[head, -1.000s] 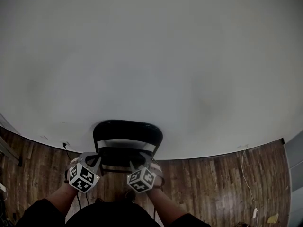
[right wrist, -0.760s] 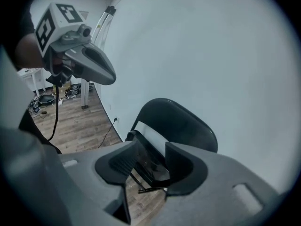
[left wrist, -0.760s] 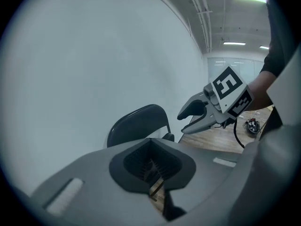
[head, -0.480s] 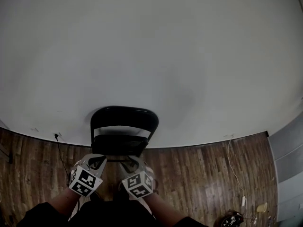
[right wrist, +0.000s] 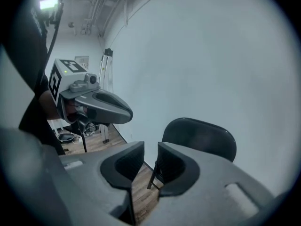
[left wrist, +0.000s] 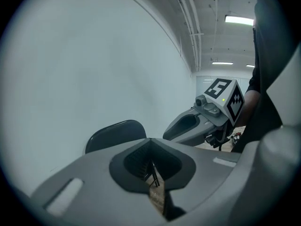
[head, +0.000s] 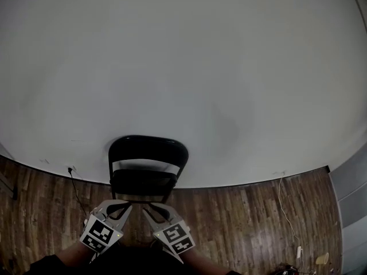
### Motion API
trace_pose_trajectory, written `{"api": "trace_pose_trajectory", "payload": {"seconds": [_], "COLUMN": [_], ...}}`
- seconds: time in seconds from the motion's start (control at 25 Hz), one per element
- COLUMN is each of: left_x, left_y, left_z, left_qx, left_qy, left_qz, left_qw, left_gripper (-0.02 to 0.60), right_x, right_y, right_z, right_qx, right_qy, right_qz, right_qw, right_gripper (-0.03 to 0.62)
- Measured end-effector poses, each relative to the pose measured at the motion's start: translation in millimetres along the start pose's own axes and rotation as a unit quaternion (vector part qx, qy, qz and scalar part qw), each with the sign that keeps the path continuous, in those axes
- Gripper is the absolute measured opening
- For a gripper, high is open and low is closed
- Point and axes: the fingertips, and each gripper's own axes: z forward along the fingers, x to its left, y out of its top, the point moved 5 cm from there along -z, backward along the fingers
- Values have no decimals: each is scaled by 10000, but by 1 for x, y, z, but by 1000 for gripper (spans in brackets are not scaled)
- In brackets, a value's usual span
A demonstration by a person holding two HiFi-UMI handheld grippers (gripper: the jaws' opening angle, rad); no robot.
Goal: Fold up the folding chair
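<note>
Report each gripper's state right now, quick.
Left gripper: shut, holding nothing.
Right gripper: jaws closing, narrow gap, nothing between them.

Bare studio-like room: white wall (head: 183,67), plank floor (head: 246,216) (ceiling pipes (left wrist: 190,27) exposed).

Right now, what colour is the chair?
Black. The chair shows best in the head view.
</note>
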Motion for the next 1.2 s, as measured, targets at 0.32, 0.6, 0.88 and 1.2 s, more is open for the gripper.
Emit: {"api": "trace_pose_trajectory", "payload": {"seconds": [0.32,0.6,0.88,1.2], "left_x": [-29,-58,-76,-75], "left_y": [24,51,64,53], "left_z": [11,11,5,7], "left_qx": [-222,-328,-543,-472], "left_qy": [93,-133,-298,-353], "left_qz": [-61,-29,-10,-44], "left_qw": [9997,9994,9981,9983], "left_gripper": [2,2,2,2], "right_x": [-17,-21,-9,-8], "right_y": [5,8,15,5], "right_z": [-35,-63,-78,-74], "right_qx": [-596,-1030,-1347,-1359], "right_qy": [390,673,784,729], "right_qz": [299,567,547,587], "right_qw": [9970,9908,9863,9863], "right_gripper": [41,2,2,2]}}
